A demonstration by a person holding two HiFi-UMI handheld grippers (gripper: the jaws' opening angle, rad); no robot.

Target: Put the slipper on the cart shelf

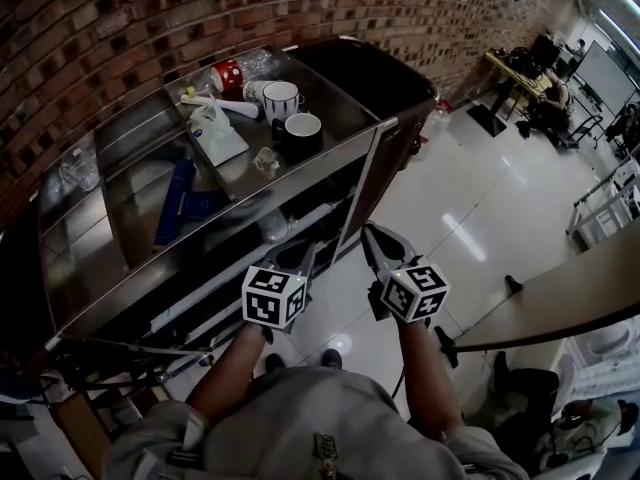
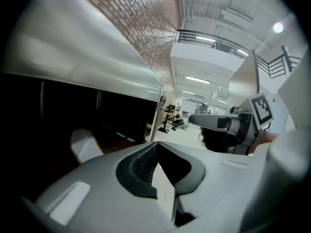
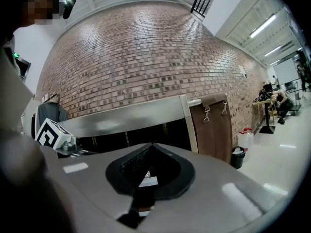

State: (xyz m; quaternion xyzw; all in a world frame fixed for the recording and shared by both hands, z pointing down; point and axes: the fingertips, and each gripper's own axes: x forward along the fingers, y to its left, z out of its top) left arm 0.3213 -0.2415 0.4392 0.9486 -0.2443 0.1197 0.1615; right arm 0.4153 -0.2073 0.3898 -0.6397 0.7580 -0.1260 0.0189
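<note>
Slipper lying on a cart's lower shelf, with two empty grippers held just outside it.

Seen from the head, a steel cart (image 1: 352, 140) stands against a brick wall (image 1: 120, 18). The left gripper (image 1: 305, 251) and the right gripper (image 1: 372, 230) are side by side at its open front, both clenched on nothing, jaws pressed together. In the left gripper view, the pale slipper (image 2: 85, 145) sits inside the dark lower shelf (image 2: 121, 136), ahead of that gripper and off to its left, apart from the jaws. Its length seems to run inward, away from the gripper, though shadow makes this uncertain. The left gripper is nearer to it, and the right gripper's view shows only the cart front. The task looks done; any further nudge would fall to the left gripper, reaching forward and leftward.
</note>
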